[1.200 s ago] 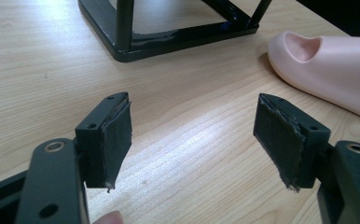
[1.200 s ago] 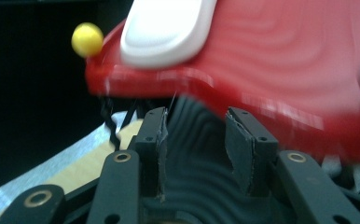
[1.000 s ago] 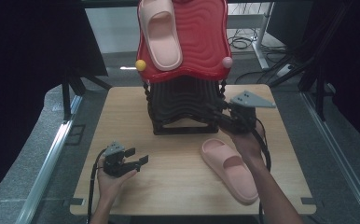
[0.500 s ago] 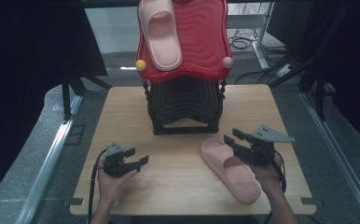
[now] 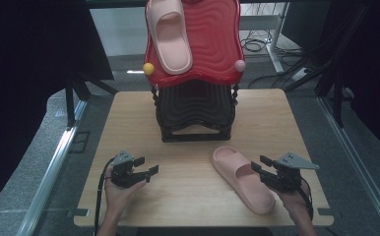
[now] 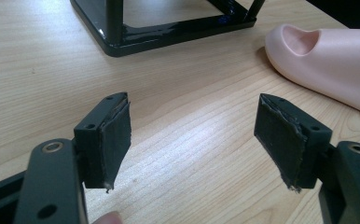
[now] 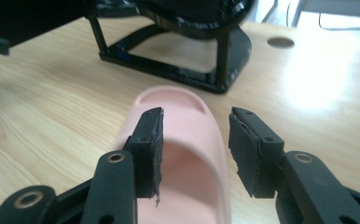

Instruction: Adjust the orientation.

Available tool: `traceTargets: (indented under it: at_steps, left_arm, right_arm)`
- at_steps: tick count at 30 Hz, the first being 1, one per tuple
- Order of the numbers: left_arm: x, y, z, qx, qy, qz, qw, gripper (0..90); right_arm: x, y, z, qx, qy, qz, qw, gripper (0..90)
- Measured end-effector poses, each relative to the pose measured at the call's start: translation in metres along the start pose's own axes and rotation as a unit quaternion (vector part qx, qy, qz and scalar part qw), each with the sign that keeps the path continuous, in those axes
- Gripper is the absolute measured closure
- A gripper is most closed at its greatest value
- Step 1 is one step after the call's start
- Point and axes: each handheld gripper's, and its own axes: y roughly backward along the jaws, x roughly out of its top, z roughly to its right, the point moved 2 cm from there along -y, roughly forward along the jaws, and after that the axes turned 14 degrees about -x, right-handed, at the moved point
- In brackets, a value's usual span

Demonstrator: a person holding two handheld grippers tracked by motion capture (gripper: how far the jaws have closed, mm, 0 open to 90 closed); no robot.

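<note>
On the tabletop point(image 5: 129, 113), one pink slipper point(image 5: 243, 178) lies near the right hand-held gripper point(image 5: 260, 169), in front of the black rack point(image 5: 196, 110).

High view: a second slipper point(image 5: 168, 34) rests on the rack's red top; the left hand-held gripper point(image 5: 146, 167) sits apart, empty. Left gripper view: jaws wide open over bare wood, slipper toe point(image 6: 327, 60) off to the side. Right gripper view: jaws partly open, holding nothing, above the slipper point(image 7: 187, 154). It looks like light, squashy foam; the strap or side rim seems the best grip.
</note>
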Motion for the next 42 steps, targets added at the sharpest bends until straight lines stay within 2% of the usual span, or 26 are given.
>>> traceTargets:
  at_steps: [3, 6, 13, 16, 19, 25, 29, 31, 38, 42]
  left_arm:
    - [0.001, 0.000, 0.001, -0.001, -0.002, 0.001, 1.0000, 27.3]
    - [0.001, -0.001, 0.001, -0.001, -0.003, -0.001, 1.0000, 27.3]
    - [0.000, 0.000, 0.001, -0.001, -0.003, 0.000, 1.0000, 27.3]
    - [0.000, 0.000, 0.001, 0.000, -0.001, -0.001, 1.0000, 27.3]
    - [0.000, -0.002, 0.002, -0.002, -0.002, -0.004, 1.0000, 27.3]
    - [0.000, -0.003, 0.003, 0.000, -0.005, -0.006, 1.0000, 27.3]
    - [0.000, -0.005, 0.003, -0.001, -0.006, -0.008, 0.9999, 27.3]
    - [-0.001, -0.005, 0.004, -0.002, -0.005, -0.009, 0.9999, 27.2]
    - [-0.001, -0.006, 0.004, -0.003, -0.007, -0.009, 0.9999, 27.2]
    - [-0.001, -0.006, 0.004, -0.003, -0.007, -0.010, 0.9999, 27.2]
  right_arm:
    - [-0.015, 0.002, 0.012, -0.015, -0.007, -0.020, 0.9996, 55.3]
    - [-0.027, 0.005, 0.021, -0.029, -0.008, -0.035, 0.9990, 59.3]
    - [-0.050, 0.008, 0.038, -0.039, -0.008, -0.070, 0.9967, 83.4]
    - [-0.058, 0.010, 0.043, -0.042, -0.005, -0.087, 0.9953, 89.2]
    - [-0.065, 0.012, 0.045, -0.042, 0.003, -0.100, 0.9940, 89.8]
    - [-0.077, 0.019, 0.038, -0.027, 0.026, -0.121, 0.9920, 89.9]
    - [-0.081, 0.018, 0.028, -0.008, 0.047, -0.128, 0.9906, 89.9]
    - [-0.082, 0.018, 0.024, 0.007, 0.049, -0.129, 0.9905, 89.9]
    - [-0.082, 0.020, 0.002, 0.043, 0.066, -0.130, 0.9885, 89.9]
    - [-0.080, 0.018, -0.014, 0.064, 0.081, -0.130, 0.9861, 89.9]
